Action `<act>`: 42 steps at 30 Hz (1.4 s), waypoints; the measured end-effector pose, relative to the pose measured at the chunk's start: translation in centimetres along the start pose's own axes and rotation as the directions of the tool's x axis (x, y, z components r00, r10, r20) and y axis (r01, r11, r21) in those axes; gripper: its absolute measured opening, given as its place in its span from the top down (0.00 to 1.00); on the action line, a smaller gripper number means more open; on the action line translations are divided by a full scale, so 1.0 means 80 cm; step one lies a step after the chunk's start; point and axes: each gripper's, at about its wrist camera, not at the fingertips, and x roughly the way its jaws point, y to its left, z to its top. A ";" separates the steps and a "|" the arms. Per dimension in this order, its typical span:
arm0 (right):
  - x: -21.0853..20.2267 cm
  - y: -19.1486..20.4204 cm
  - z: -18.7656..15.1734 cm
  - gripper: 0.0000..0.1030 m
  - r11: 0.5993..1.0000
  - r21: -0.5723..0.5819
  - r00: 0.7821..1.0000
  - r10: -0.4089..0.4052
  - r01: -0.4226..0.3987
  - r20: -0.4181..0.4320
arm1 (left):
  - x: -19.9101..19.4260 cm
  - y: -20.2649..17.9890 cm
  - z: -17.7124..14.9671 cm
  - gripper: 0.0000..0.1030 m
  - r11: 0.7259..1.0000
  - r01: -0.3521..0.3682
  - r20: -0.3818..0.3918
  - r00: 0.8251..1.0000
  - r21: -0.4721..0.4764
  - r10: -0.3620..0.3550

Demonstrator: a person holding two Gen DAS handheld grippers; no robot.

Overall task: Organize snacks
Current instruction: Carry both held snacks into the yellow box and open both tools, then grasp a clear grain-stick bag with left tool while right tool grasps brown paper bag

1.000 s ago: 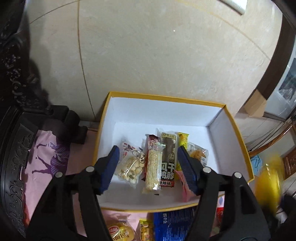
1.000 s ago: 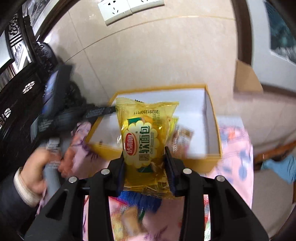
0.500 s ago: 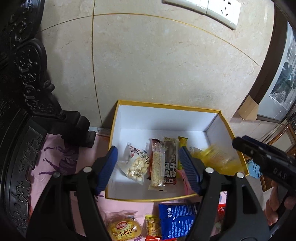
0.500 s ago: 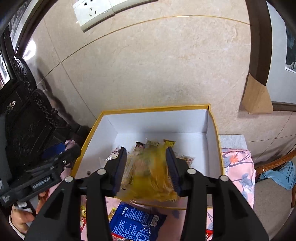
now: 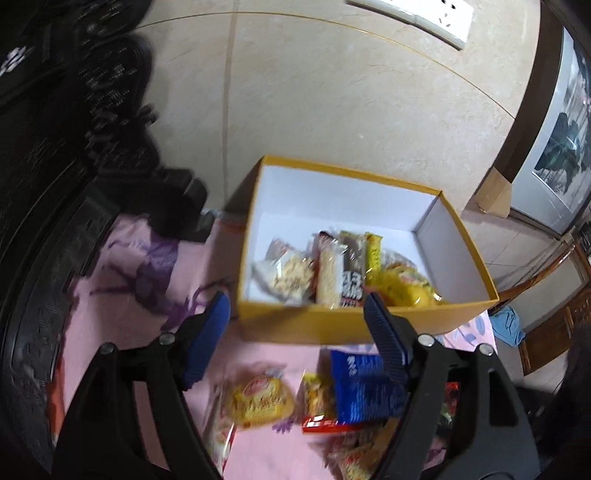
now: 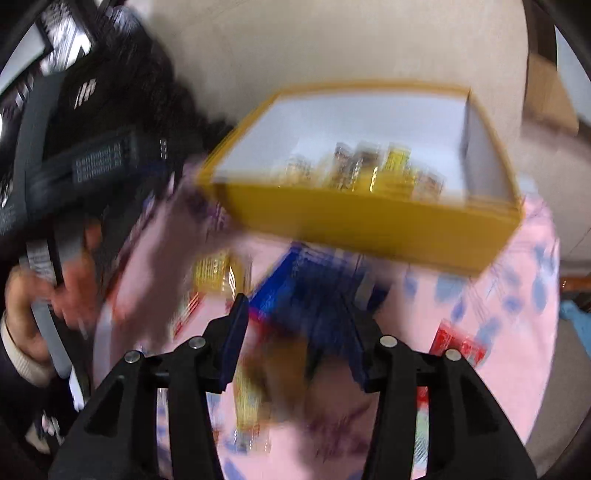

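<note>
Beige tiled wall [image 5: 332, 110] at the back with a white socket strip [image 5: 413, 14] up top, and dark carved furniture [image 5: 44, 166] on the left. Pink patterned cloth [image 5: 147, 266] covers the counter, and one yellow box [image 5: 369, 325] with a white inside sits on it near the wall.

Snacks in the box, as far as I can count from the left wrist view: five. One clear bag of pale puffs [image 5: 288, 277], one pale bar [image 5: 328, 277], one dark packet [image 5: 351, 273], one thin yellow stick [image 5: 373, 254] and one yellow bread pack [image 5: 406, 288] at the right end of the row. There may be more tucked underneath, can't tell.

Loose on the cloth in front of the box: one blue packet [image 5: 362, 387], one round yellow pack [image 5: 262, 402], one small yellow pack [image 5: 317, 395], one red one [image 5: 325, 424] under the blue, plus a blurry pile I can't count.

Left gripper [image 5: 295, 339] hovers over the cloth just in front of the box, jaws opening, nothing between them. Right gripper [image 6: 295, 343] is very blurred, above the blue packet [image 6: 314, 295], jaws apart and not pinching anything. In that view a hand [image 6: 33, 299] grips the other tool's handle at the left.
</note>
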 end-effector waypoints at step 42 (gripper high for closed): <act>-0.022 -0.031 -0.100 0.69 0.969 0.245 0.999 -0.023 0.030 -0.032 | 0.022 -0.070 -0.210 0.07 0.983 -0.004 -0.292 0.954 0.185 0.059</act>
